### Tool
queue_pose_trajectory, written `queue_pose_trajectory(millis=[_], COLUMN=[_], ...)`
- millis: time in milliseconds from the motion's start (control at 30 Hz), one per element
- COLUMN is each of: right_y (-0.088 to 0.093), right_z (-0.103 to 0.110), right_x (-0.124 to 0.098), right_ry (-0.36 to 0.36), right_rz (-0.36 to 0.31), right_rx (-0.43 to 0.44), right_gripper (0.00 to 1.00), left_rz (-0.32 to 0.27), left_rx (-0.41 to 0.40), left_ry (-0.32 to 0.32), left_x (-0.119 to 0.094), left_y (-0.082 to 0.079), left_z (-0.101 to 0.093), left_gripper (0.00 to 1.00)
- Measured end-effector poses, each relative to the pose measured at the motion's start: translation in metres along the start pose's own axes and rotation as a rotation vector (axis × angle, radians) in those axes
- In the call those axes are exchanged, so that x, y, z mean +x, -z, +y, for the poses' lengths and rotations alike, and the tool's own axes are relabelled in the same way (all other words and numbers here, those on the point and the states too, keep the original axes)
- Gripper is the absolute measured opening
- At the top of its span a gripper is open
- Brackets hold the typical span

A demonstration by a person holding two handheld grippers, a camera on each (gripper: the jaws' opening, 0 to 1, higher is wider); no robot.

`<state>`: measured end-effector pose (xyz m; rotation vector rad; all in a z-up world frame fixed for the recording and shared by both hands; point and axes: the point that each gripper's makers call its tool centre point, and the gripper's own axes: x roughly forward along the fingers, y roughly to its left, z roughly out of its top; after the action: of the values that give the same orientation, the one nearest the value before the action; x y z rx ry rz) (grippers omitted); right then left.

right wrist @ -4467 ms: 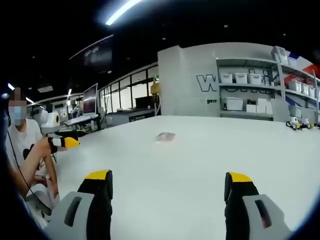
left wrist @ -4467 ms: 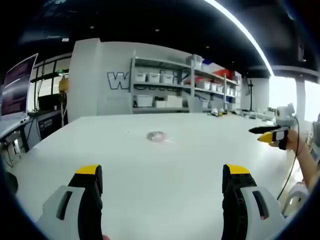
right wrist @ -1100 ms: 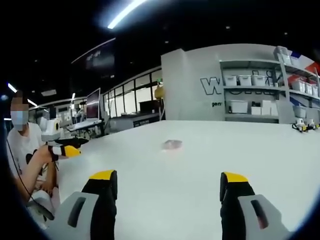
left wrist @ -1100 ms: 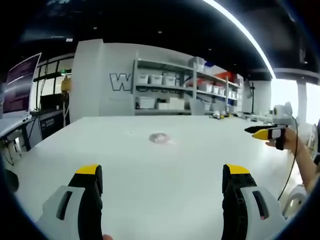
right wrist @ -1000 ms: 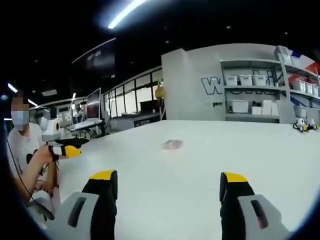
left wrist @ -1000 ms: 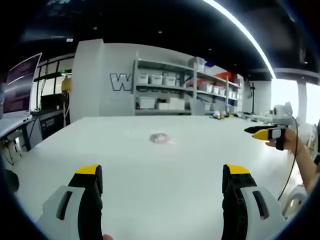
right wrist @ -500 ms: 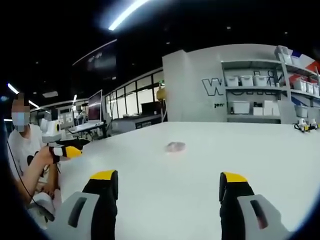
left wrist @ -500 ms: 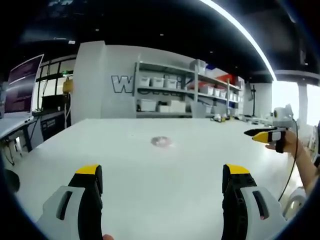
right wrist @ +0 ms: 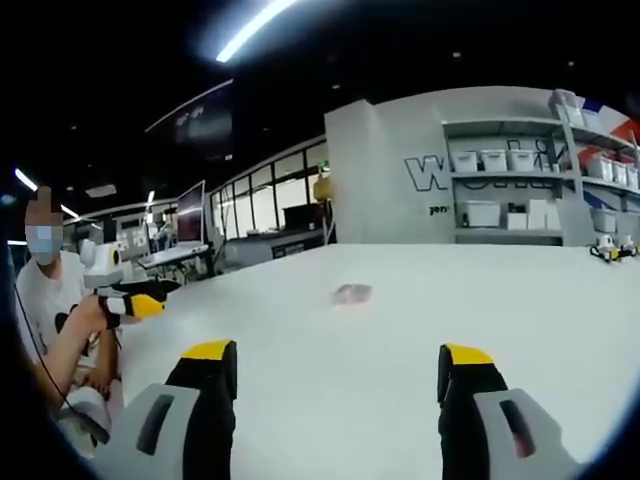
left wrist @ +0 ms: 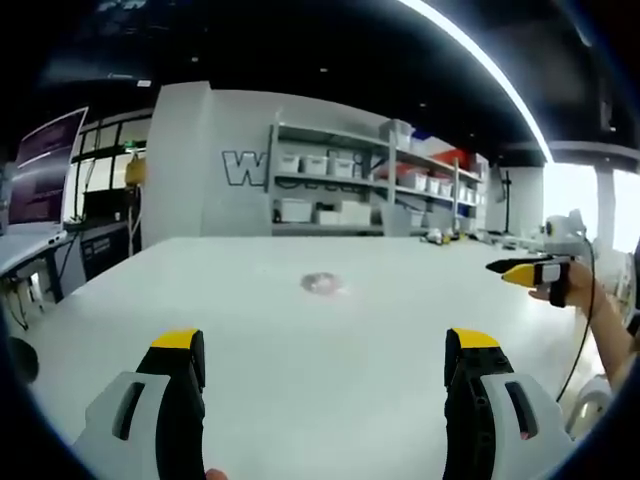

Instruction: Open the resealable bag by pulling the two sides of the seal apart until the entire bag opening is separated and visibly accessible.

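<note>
A small clear resealable bag (left wrist: 323, 284) lies flat near the middle of the white table (left wrist: 300, 400), well ahead of both grippers. My left gripper (left wrist: 324, 340) hovers low over the near table, open and holding nothing, its yellow-tipped fingers (left wrist: 178, 345) wide apart. In the right gripper view the same bag (right wrist: 351, 293) rests far beyond my right gripper (right wrist: 337, 352), which is also open and holds nothing. Each gripper appears in the other's view: the right gripper (left wrist: 530, 270) in a hand at the right, the left gripper (right wrist: 135, 303) at the left.
The person (right wrist: 45, 300) sits at the table's left end in the right gripper view. Shelves with white bins (left wrist: 330, 185) stand behind the table's far edge. A monitor (left wrist: 40, 180) and desks are off to the left. A cable (left wrist: 585, 340) hangs from the right gripper.
Both views have drifted slightly with the hands. The bag lies where it was, and both grippers have stayed open.
</note>
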<state>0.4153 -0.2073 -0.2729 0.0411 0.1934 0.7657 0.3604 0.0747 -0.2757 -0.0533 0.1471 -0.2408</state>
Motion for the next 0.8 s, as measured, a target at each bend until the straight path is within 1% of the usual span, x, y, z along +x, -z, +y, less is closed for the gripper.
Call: queue_pose_trajectory(millis=[500,800], right_y=[-0.0020,-0.0037], right_z=[-0.0066,-0.0054], right_x=[-0.0014,-0.0008], right_ry=[0.015,0.007], right_rz=[-0.010,-0.015], right_rx=[0.004,0.007], right_gripper=[0.82,0.81], left_rz=[-0.002,-0.003], left_rx=[0.001,0.004], left_ry=[0.001,0.003], left_x=[-0.0002,0.0004], left_y=[-0.0012,-0.0024], left_z=[-0.0003,-0.0007], left_gripper=[1.00,1.00])
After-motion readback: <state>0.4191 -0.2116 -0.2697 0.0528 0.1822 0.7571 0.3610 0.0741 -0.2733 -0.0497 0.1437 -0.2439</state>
